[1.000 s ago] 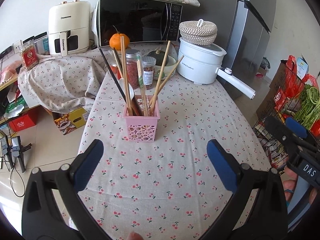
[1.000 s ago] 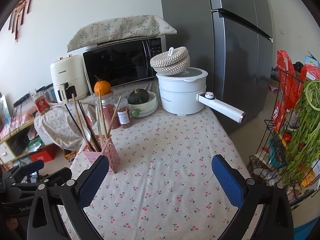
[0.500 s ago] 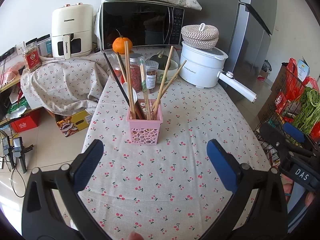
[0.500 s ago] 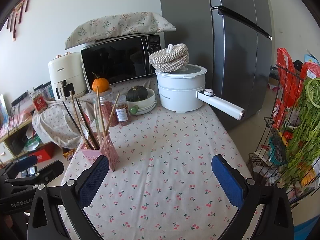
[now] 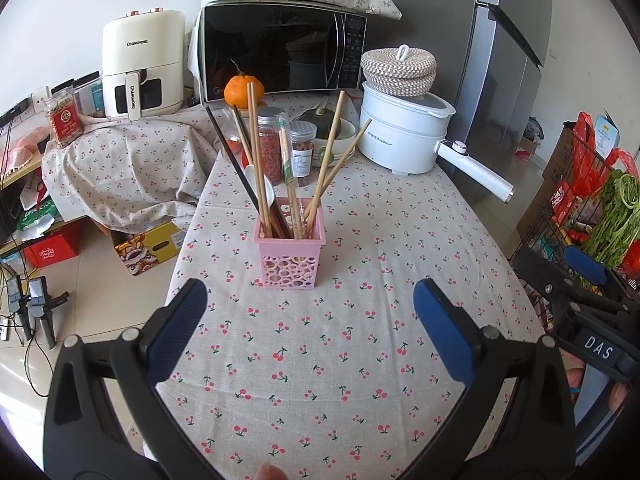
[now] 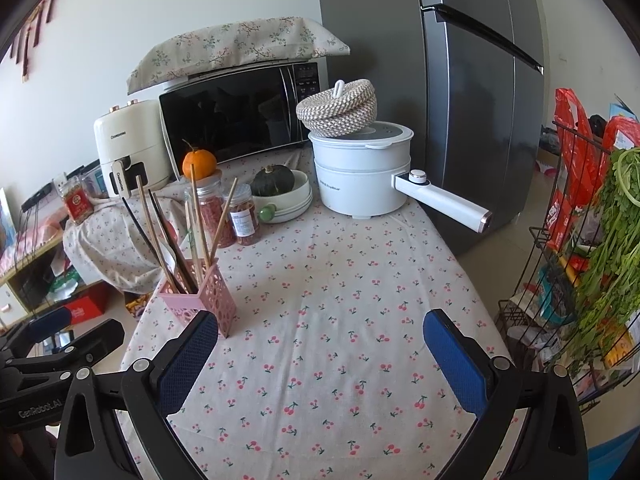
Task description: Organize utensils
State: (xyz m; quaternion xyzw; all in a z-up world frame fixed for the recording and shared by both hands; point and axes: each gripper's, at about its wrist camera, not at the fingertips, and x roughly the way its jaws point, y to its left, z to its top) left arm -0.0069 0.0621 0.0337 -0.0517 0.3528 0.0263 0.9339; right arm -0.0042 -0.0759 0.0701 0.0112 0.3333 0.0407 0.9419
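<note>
A pink perforated holder point(image 5: 289, 258) stands upright on the cherry-print tablecloth point(image 5: 340, 360). It holds several wooden chopsticks point(image 5: 256, 152), a black one and a white spoon point(image 5: 256, 184). My left gripper point(image 5: 310, 320) is open and empty, a short way in front of the holder. My right gripper point(image 6: 320, 350) is open and empty; the holder point(image 6: 202, 300) sits just beyond its left fingertip. The right gripper also shows at the right edge of the left wrist view point(image 5: 576, 280).
Behind the holder stand two spice jars point(image 5: 272, 144), an orange point(image 5: 243, 90), a bowl with a squash point(image 5: 332, 132), a white electric pot point(image 5: 404, 136) with a long handle, a microwave point(image 5: 280, 56) and an air fryer point(image 5: 140, 76). A wire rack with greens point(image 6: 600, 248) stands right.
Both grippers have drawn back and lifted slightly, so the holder sits a little farther away. Both stay open and empty.
</note>
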